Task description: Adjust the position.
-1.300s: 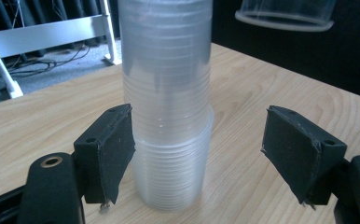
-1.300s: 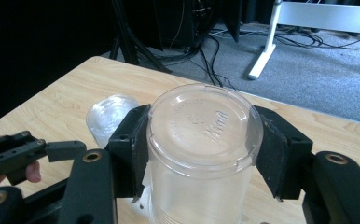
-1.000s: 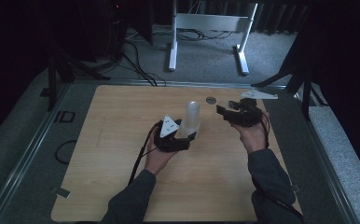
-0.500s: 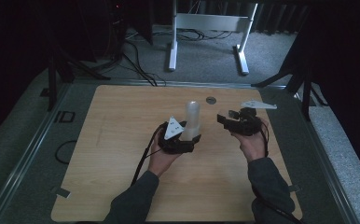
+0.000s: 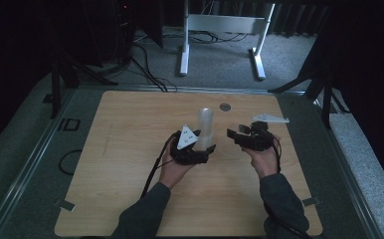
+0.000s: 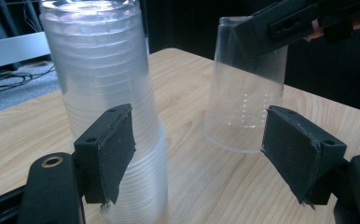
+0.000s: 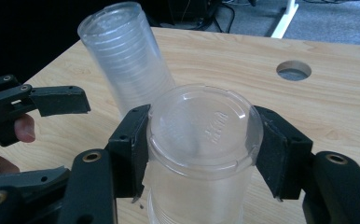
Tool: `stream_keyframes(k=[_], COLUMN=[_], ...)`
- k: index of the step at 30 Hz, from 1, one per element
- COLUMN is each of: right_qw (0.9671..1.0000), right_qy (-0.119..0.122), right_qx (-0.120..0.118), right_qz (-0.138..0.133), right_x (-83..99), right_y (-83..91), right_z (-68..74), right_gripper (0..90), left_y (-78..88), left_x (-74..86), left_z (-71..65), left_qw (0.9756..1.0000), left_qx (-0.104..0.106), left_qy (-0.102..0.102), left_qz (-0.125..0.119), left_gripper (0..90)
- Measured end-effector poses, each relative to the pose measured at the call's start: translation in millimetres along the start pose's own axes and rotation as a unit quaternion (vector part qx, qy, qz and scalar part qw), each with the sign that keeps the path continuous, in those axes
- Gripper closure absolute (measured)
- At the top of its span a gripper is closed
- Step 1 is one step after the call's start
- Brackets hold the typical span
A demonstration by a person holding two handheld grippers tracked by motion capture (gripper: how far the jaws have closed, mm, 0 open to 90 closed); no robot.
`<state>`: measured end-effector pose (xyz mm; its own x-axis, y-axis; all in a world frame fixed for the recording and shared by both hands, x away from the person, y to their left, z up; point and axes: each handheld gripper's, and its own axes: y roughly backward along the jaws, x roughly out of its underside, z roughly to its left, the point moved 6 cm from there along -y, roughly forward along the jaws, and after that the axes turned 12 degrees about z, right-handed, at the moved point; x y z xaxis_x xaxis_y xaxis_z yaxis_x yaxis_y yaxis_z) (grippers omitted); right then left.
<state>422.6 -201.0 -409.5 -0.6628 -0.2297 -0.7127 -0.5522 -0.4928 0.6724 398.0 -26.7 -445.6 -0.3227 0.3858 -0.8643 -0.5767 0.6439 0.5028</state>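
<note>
Lowering since a second ago, the right gripper [image 5: 235,134] is carrying a single clear plastic cup [image 7: 201,154], upside down, its ribbed wall clamped between both padded jaws, close beside the tall stack of clear nested plastic cups [image 5: 206,125]. That stack is standing upside down near the middle of the pale wooden table [image 5: 130,129], with bare wood lying open toward every edge. The left gripper [image 6: 197,149] is resting low and level, jaws half open, one pad beside the stack's base without pinching it.
</note>
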Motion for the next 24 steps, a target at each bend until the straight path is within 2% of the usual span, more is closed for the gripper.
stream_keyframes(k=[7, 9, 20, 24], right_qw=[0.9998, 0.9995, 0.9978, 0.9964], right_qy=[-0.011, -0.018, -0.048, -0.060], right_qx=[-0.015, -0.027, -0.046, -0.061], right_qz=[0.003, 0.003, 0.002, -0.002], right_x=[6.7, 8.0, 15.8, 18.3], right_y=[-8.0, -10.0, -12.3, -12.4], right_z=[4.6, 5.5, -2.0, -3.8], right_gripper=[41.0, 41.1, 41.1, 41.1], left_y=[-4.0, -4.7, -9.7, -12.5], left_x=[0.4, 0.4, -0.1, -0.7], left_z=[-3.8, -4.5, -9.5, -12.3], left_qw=[1.0000, 1.0000, 0.9999, 0.9998], left_qx=[0.002, 0.004, 0.011, 0.013], left_qy=[-0.006, -0.006, -0.008, -0.011], left_qz=[0.002, 0.002, 0.004, 0.004], left_gripper=[24.9, 24.9, 24.9, 24.9])
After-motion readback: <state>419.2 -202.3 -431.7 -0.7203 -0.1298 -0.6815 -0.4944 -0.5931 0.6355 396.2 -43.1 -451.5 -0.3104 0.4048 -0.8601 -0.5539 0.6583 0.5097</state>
